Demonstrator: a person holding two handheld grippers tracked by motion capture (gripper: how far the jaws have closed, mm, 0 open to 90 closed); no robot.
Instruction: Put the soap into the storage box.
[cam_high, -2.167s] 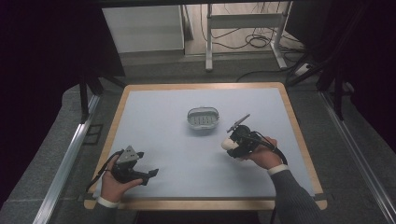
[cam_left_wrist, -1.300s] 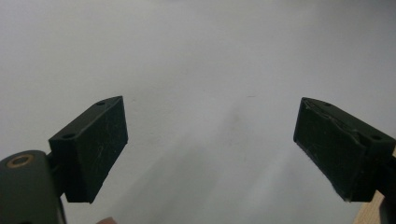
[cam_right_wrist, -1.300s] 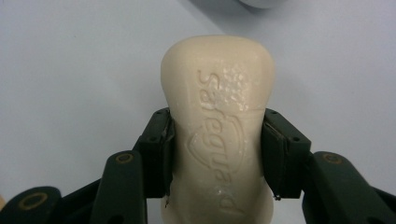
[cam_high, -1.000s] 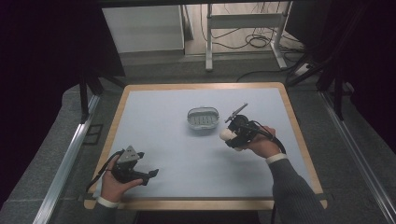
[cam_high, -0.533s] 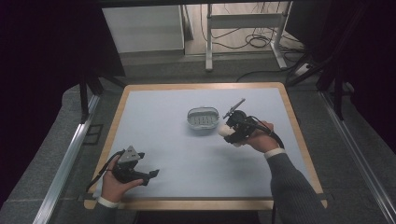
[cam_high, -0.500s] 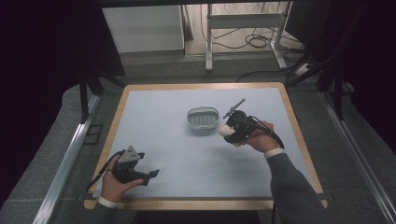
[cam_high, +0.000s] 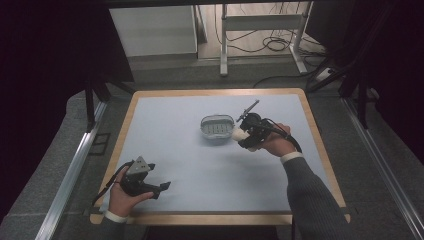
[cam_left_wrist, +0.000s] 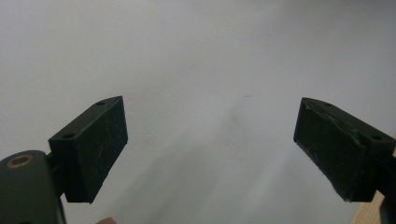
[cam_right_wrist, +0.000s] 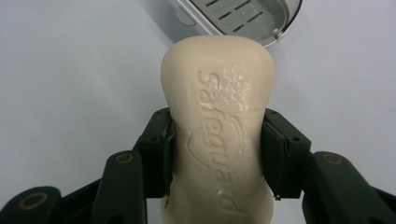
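Centrally, the right gripper (cam_high: 242, 134) clamps a cream soap bar (cam_right_wrist: 217, 121) just beside, perhaps over, the rim of the grey soap dish (cam_high: 217, 126), while the left gripper (cam_high: 159, 187), jaws wide, rests near the table (cam_high: 210, 218)'s front edge amid bare surface.

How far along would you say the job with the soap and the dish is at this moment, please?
Done: the soap bar is picked up, clamped in the right gripper. In hand: it hangs beside the soap dish. Left: setting it in the dish, probably. The left gripper is open, idle.
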